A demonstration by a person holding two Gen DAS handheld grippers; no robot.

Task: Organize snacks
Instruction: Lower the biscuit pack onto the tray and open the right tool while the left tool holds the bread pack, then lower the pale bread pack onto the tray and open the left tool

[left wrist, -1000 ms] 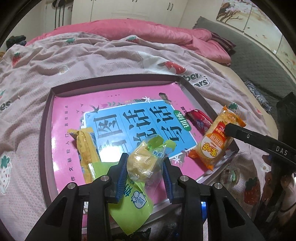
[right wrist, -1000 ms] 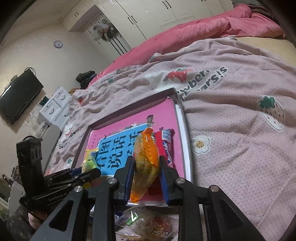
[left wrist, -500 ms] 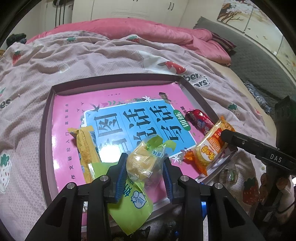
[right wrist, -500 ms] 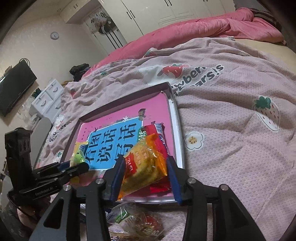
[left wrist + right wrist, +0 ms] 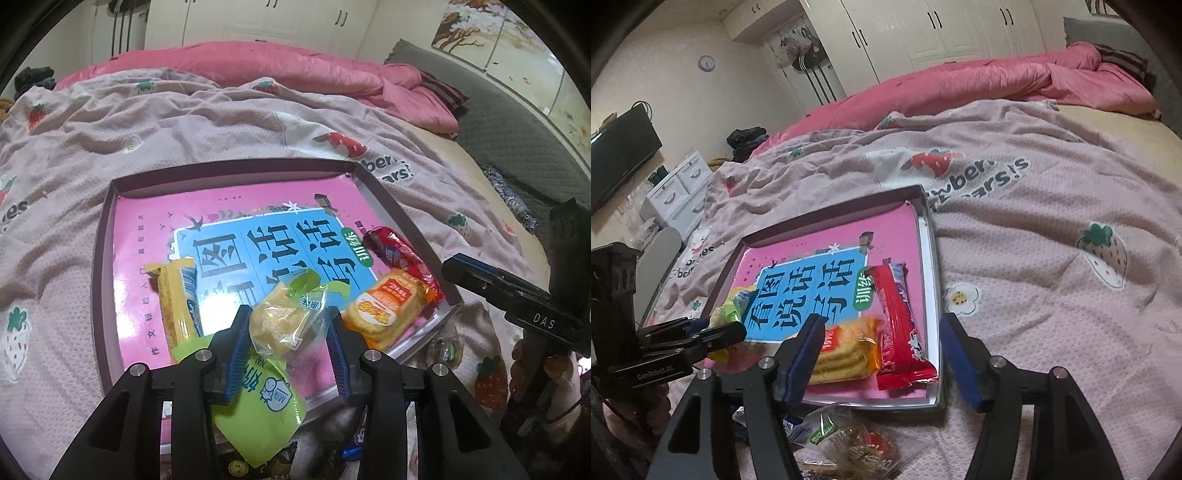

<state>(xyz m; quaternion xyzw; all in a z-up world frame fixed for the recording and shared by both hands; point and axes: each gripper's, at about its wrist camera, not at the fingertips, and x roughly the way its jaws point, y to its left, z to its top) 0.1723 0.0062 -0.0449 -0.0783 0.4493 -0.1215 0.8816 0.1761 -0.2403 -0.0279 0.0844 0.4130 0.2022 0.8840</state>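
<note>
Snacks (image 5: 846, 350) lie in tray (image 5: 932, 266), both grippers opening

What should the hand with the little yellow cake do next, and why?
Probably finish letting go and lift away. The left gripper has its jaws opening, with the cake between them, low over the pink book in the tray. The right gripper is opening too, and its biscuit pack already lies in the tray beside the red bar.
</note>
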